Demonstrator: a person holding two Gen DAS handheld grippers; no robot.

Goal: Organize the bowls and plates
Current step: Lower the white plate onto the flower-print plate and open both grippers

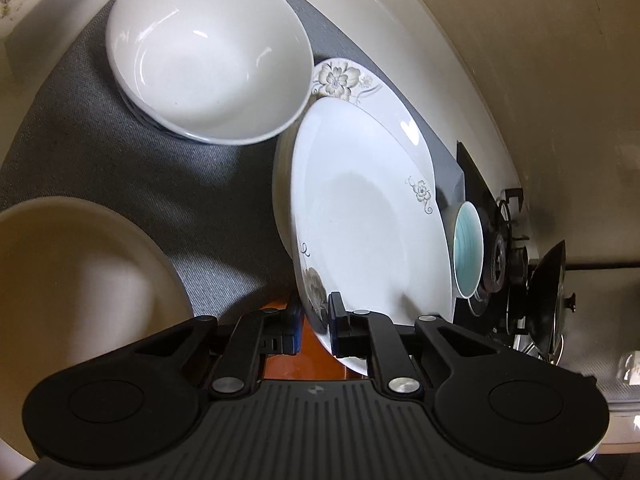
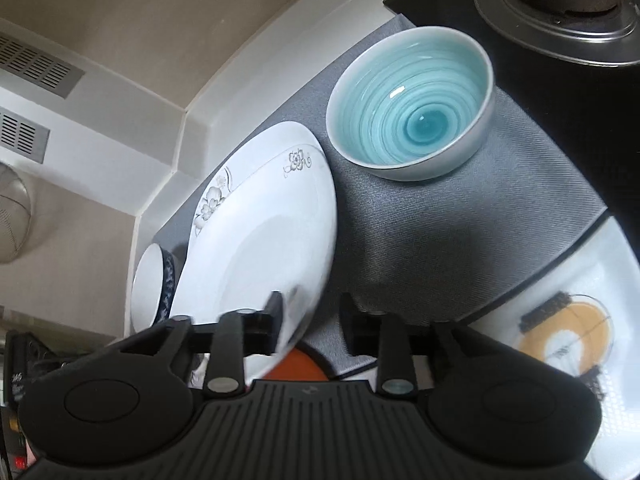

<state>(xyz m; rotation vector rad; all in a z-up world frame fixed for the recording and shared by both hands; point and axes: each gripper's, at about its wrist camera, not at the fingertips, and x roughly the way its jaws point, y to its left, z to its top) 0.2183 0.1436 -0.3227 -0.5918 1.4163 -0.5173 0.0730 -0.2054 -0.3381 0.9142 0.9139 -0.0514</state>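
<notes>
My left gripper [image 1: 315,322] is shut on the near rim of a white flower-patterned plate [image 1: 368,216], tilted over another flowered plate [image 1: 352,80] on the grey mat [image 1: 160,176]. A white bowl [image 1: 208,52] sits stacked on other bowls at the back left. A cream bowl [image 1: 72,276] is at the near left. My right gripper [image 2: 310,320] is open, its jaws on either side of the same plate's rim [image 2: 264,248]. A teal bowl [image 2: 412,108] stands on the mat beyond it. A blue-patterned bowl [image 2: 154,280] shows behind the plate.
A gas stove burner [image 2: 560,0] lies past the teal bowl; it also shows in the left wrist view [image 1: 500,252] with a black pan lid [image 1: 548,296]. A white plate with an orange ring [image 2: 576,320] is at the right. The white counter wall [image 2: 160,168] borders the mat.
</notes>
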